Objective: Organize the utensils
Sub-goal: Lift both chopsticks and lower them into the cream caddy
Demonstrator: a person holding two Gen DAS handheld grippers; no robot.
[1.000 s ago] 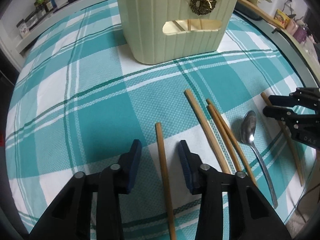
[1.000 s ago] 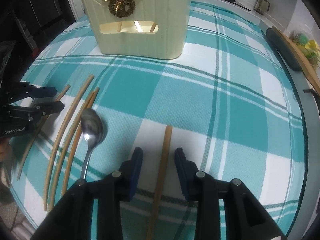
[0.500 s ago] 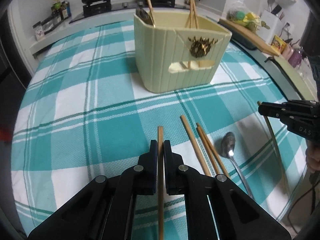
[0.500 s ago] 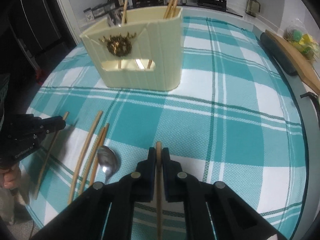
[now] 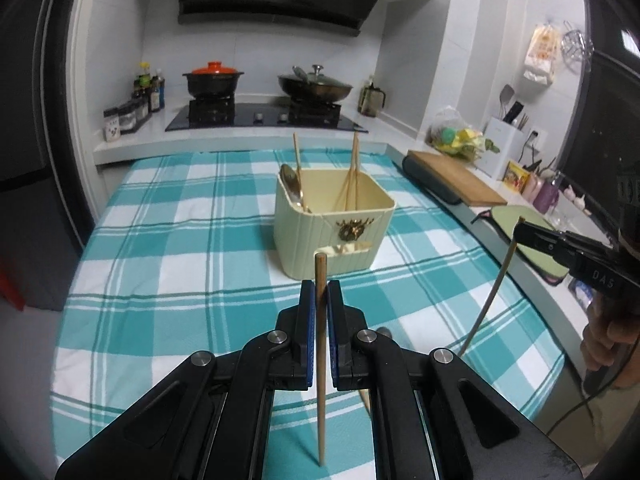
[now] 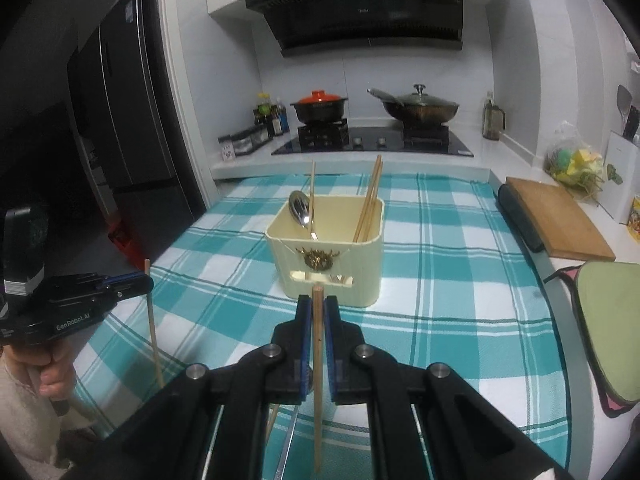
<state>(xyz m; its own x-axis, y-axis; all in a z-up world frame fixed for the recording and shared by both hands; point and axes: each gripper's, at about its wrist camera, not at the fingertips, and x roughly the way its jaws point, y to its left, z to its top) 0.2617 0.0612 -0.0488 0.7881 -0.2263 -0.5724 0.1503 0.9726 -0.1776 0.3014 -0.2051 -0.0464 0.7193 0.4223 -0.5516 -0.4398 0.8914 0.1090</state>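
Chopsticks are the things in hand: the left gripper [image 5: 321,300] has its blue-padded jaws clamped on one wooden chopstick [image 5: 321,344], which stands nearly upright between them, its blunt end poking up above the pads and its thin end hanging below. The right gripper [image 6: 316,316] likewise has its jaws closed on a second chopstick [image 6: 317,380], held in the same upright way. Each gripper shows in the other's view: the right one at the right edge of the left wrist view with its long stick drooping below it, the left one at the left edge of the right wrist view, with a person's hand [image 6: 50,372] wrapped around its handle.

Both sticks are raised off the tabletop [image 5: 180,248], which is covered in a teal and white checked cloth. Ahead of both grippers, near the middle of the cloth, stands a cream utensil holder [image 5: 332,236] with a gold ornament on its front. Inside it a metal spoon [image 6: 301,210] and one chopstick lean on the left side, and a few more chopsticks lean on the right. Below the right gripper's jaws a spoon handle and another stick lie on the cloth, mostly hidden.

Behind the tabletop is a stove [image 6: 372,142] with a red-lidded pot and a lidded wok; a wooden cutting board [image 6: 556,220] lies to the right.
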